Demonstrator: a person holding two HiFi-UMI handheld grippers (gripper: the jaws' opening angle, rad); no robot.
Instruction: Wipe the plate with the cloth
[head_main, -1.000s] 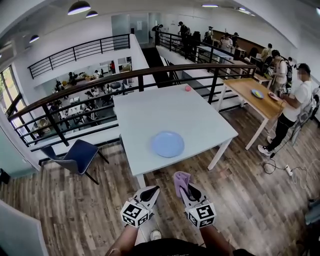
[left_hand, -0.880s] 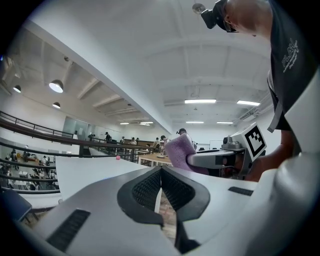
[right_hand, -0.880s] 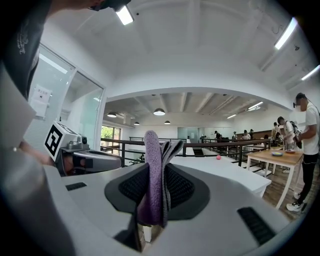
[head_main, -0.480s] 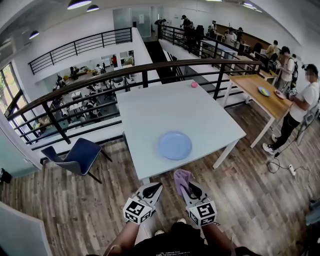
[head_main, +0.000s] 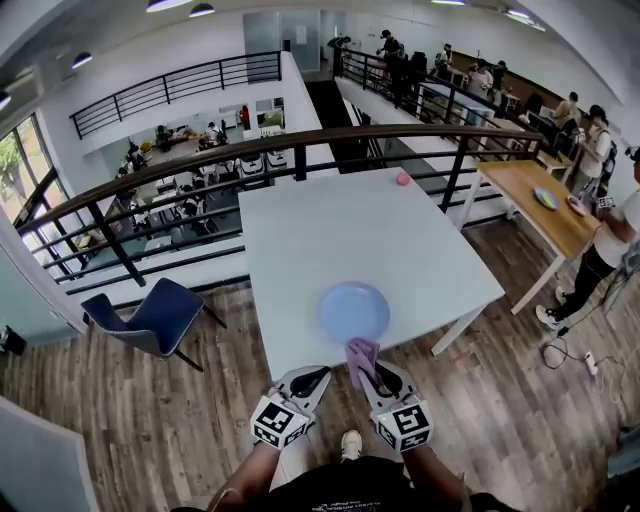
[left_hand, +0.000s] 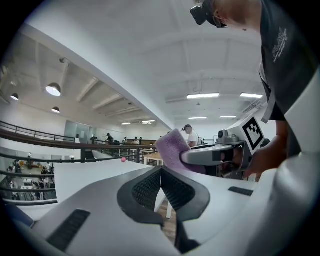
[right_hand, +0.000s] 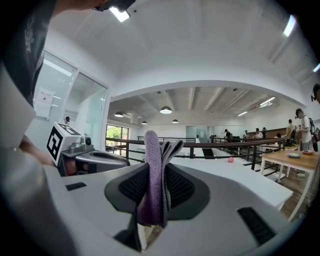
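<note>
A pale blue plate (head_main: 354, 310) lies near the front edge of the white table (head_main: 340, 230). My right gripper (head_main: 368, 372) is shut on a purple cloth (head_main: 360, 357), which sticks up between its jaws just short of the table's front edge. In the right gripper view the folded cloth (right_hand: 156, 175) stands upright in the shut jaws. My left gripper (head_main: 312, 378) hangs beside it to the left, shut with nothing in it. From the left gripper view, the cloth (left_hand: 172, 150) shows to the right in the other gripper.
A small pink ball (head_main: 402, 179) rests at the table's far right edge. A blue chair (head_main: 150, 315) stands left of the table. A black railing (head_main: 250, 150) runs behind it. A wooden table (head_main: 540, 205) with people nearby stands to the right.
Both grippers and the person have come closer to the table. The plate now lies just ahead of the cloth. The grip on the cloth is unchanged.
</note>
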